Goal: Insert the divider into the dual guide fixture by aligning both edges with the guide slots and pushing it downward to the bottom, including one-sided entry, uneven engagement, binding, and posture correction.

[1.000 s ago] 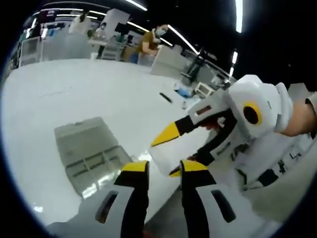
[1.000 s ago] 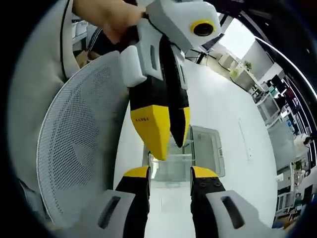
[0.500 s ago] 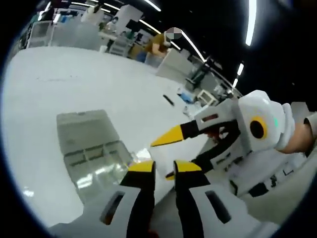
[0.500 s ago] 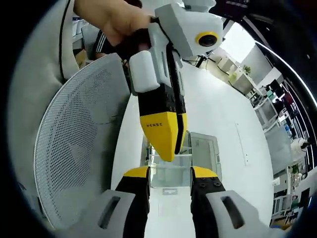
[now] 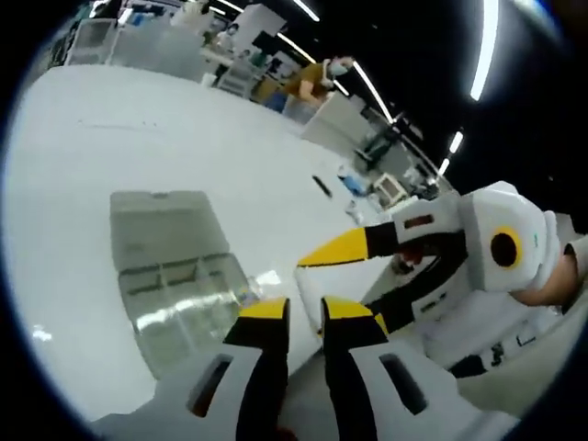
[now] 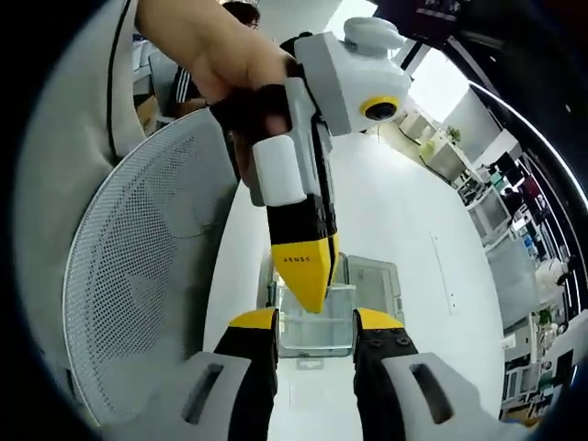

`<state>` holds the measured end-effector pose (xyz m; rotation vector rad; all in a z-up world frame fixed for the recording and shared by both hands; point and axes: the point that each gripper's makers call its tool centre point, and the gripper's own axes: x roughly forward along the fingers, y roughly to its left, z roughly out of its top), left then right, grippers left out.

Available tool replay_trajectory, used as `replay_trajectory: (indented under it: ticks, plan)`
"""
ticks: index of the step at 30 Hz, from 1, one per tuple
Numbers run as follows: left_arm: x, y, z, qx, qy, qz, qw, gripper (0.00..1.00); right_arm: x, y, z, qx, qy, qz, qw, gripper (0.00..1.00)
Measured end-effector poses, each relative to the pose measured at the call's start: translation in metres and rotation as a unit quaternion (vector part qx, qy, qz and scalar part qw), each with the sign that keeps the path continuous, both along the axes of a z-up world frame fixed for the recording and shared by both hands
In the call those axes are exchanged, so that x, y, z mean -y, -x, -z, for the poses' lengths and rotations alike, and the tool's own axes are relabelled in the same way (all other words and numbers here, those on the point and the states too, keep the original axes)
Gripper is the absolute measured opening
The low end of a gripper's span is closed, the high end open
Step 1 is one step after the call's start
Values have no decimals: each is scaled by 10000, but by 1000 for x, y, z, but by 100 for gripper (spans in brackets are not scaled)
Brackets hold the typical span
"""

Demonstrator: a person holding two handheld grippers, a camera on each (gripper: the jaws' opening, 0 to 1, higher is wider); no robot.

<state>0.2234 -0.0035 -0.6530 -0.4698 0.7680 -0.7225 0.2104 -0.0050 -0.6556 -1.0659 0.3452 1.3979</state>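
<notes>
The clear divider (image 6: pixel 317 333) stands upright between the yellow tips of my right gripper (image 6: pixel 315 322), which is shut on its side edges. My left gripper (image 6: pixel 310 296), held by a hand (image 6: pixel 211 46), comes down from above with its tips pinched on the divider's top edge. In the left gripper view my left gripper (image 5: pixel 305 312) has a narrow gap, and the divider (image 5: pixel 308 283) shows faintly just past it. My right gripper (image 5: pixel 335 289) reaches in from the right. The transparent guide fixture (image 5: pixel 170 266) lies on the white table, beyond and below the divider (image 6: pixel 378 280).
A grey mesh chair back (image 6: pixel 138 294) stands close on the left, near the table edge. The wide white table (image 5: pixel 138 138) stretches away behind the fixture. Small items (image 5: pixel 322 184) lie far off on it. A person (image 5: pixel 317 78) sits at distant desks.
The left gripper's jaws have gone from apart to pinched on the divider's top edge. Both views have shifted a little; the fixture has stayed on the table.
</notes>
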Motion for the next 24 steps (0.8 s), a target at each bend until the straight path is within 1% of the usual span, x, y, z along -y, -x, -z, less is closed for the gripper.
replay_trajectory:
  ticks: [2, 5, 9, 11, 15, 20, 24]
  plan:
    - [0, 0, 1, -62, 24, -21, 10000, 5, -1, 0, -1, 9, -22, -3, 10000, 27]
    - [-1, 1, 1, -153, 122, -63, 9998, 3, -1, 1, -2, 29, -27, -11, 10000, 27]
    - [1, 2, 0, -187, 194, -43, 9996, 0, -1, 1, -2, 42, -32, -19, 10000, 27]
    - [2, 3, 0, -229, 217, -40, 9995, 0, -1, 2, -1, 50, -24, -28, 10000, 27]
    - [0, 4, 1, -365, 431, -122, 9983, 0, -1, 3, -1, 67, -36, -29, 10000, 27]
    - [1, 5, 0, -395, 442, -141, 9981, 0, -1, 3, -1, 103, -12, -41, 9999, 27]
    - [1, 5, 0, -475, 553, -230, 9971, 0, -1, 3, -2, 208, -9, -72, 9998, 28]
